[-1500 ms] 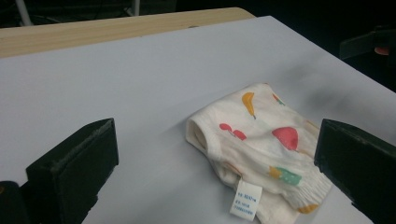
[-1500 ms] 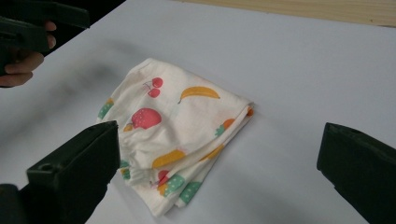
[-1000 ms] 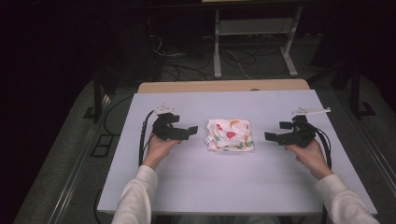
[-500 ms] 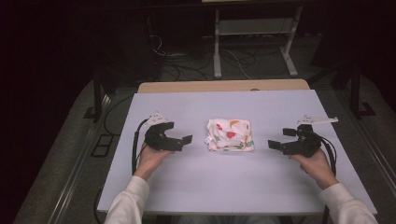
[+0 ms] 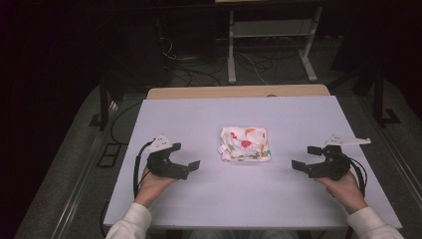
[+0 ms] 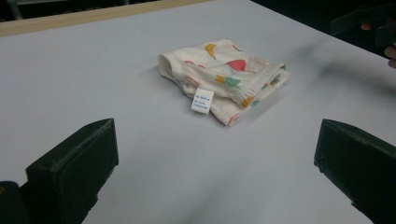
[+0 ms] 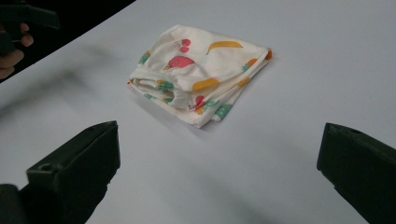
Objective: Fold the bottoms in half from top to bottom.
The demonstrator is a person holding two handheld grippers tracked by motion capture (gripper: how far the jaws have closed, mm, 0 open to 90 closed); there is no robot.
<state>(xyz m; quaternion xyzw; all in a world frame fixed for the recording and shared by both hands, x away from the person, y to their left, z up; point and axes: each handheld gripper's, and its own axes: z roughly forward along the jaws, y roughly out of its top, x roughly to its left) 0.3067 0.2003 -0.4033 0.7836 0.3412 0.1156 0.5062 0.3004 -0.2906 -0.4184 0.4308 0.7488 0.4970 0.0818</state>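
A folded cream fruit-print cloth [image 5: 245, 144] (white tag facing the left gripper) lies mid-table [image 5: 209, 119]; left gripper [image 5: 186, 167] and right gripper [image 5: 306, 157] flank it, jaws spread, gripping nothing, well apart.

Room dim, surroundings near black; table [image 5: 278, 114] evenly lit from above, probably. Soft shadow beside folded cloth [image 6: 224, 77]. Near jaws slightly soft in both gripper views; high view grainy, no glare.
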